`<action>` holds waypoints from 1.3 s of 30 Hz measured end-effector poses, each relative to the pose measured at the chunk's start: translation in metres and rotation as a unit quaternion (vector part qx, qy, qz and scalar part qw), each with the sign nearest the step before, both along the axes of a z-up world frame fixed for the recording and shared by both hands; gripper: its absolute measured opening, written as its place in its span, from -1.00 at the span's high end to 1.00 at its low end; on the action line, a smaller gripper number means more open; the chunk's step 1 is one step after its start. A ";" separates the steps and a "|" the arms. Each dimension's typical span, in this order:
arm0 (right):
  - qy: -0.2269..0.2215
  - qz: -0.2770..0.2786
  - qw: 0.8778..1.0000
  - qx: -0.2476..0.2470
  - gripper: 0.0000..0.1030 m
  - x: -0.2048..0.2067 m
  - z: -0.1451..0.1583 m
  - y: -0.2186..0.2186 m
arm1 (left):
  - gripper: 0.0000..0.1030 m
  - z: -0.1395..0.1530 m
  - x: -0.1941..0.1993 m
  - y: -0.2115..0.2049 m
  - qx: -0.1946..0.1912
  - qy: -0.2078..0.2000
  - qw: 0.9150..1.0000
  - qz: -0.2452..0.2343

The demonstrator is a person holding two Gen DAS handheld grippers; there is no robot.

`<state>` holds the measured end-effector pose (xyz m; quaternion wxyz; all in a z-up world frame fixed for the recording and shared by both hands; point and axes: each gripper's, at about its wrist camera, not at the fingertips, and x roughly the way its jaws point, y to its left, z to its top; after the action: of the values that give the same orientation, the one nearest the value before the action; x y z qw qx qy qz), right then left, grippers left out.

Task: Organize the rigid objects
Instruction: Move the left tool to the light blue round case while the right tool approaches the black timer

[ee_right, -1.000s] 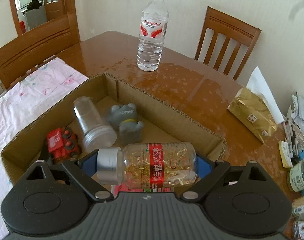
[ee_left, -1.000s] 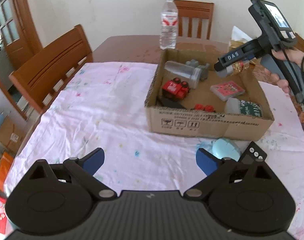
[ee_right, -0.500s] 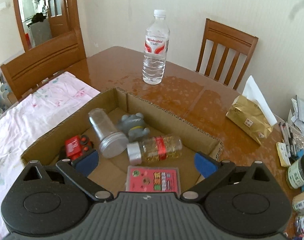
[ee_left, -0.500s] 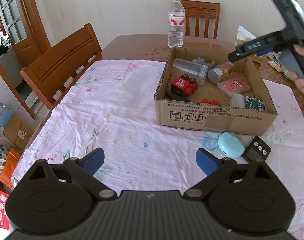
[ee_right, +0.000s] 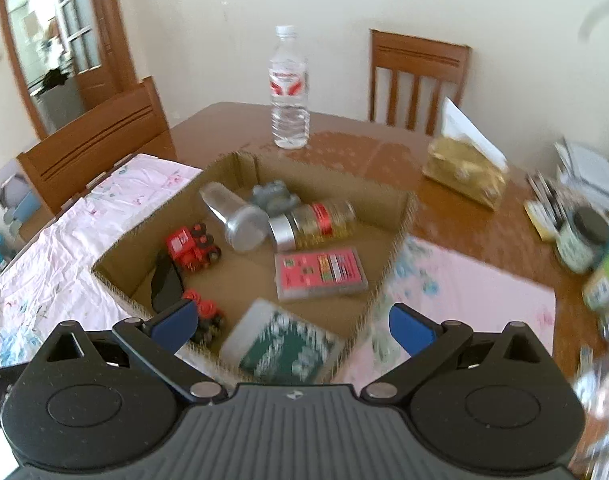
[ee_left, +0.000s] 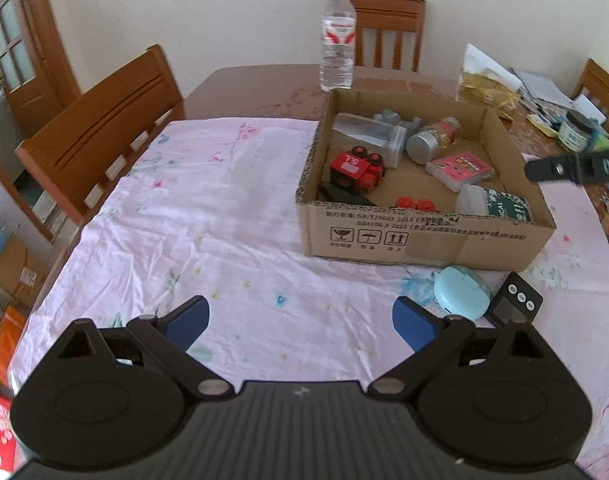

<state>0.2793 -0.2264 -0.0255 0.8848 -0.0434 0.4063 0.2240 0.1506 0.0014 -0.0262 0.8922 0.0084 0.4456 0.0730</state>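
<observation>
An open cardboard box point(ee_left: 424, 240) stands on the pink cloth. Inside lie a pill bottle point(ee_right: 312, 224) with a silver cap, a clear jar point(ee_right: 232, 216), a grey toy point(ee_right: 274, 196), a red toy truck point(ee_right: 190, 246), a pink card box point(ee_right: 320, 270) and a green-labelled box point(ee_right: 284, 344). My right gripper point(ee_right: 292, 320) hovers open over the box's near right corner, holding nothing. One of its fingers point(ee_left: 552, 168) shows at the right edge of the left wrist view. My left gripper point(ee_left: 300, 316) is open above the cloth, well short of the box. A light blue case point(ee_left: 460, 290) and a small black device point(ee_left: 514, 304) lie outside the box's front wall.
A water bottle point(ee_left: 337, 40) stands on the bare wood table behind the box. A gold packet point(ee_left: 484, 92), papers and a dark-lidded jar point(ee_left: 576, 130) crowd the far right. Wooden chairs point(ee_left: 100, 136) flank the table on the left and at the back.
My right gripper let go of the pill bottle, which now lies in the box beside the clear jar. It then drew back and up, out past the box's right corner. My left gripper hardly moved.
</observation>
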 end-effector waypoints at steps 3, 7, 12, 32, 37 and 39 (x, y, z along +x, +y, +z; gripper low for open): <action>0.024 -0.016 0.999 0.016 -1.00 -0.016 -0.012 -0.005 | -0.90 -0.002 0.006 0.003 -0.007 -0.001 1.000 -0.017; 0.060 -0.025 0.998 -0.007 -1.00 -0.036 -0.043 -0.001 | -0.90 -0.006 0.012 0.008 -0.026 -0.003 0.999 -0.045; 0.090 -0.043 0.994 -0.040 -1.00 -0.053 -0.077 0.011 | -0.90 -0.011 0.016 0.011 -0.034 0.002 0.995 -0.098; 0.085 -0.094 0.987 -0.101 -1.00 -0.056 -0.111 0.023 | -0.90 -0.042 0.021 0.022 -0.069 0.041 0.982 -0.173; 0.077 -0.081 0.989 -0.092 -1.00 -0.046 -0.112 0.010 | -0.90 -0.045 0.023 0.003 -0.060 0.046 0.982 -0.170; 0.073 -0.082 0.990 -0.090 -1.00 -0.044 -0.113 0.004 | -0.90 -0.047 0.026 -0.006 -0.058 0.049 0.983 -0.168</action>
<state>0.2358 -0.2229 -0.1381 0.8607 -0.0729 0.4905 0.1154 0.1765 -0.0044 -0.0737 0.8678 0.0353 0.4844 -0.1046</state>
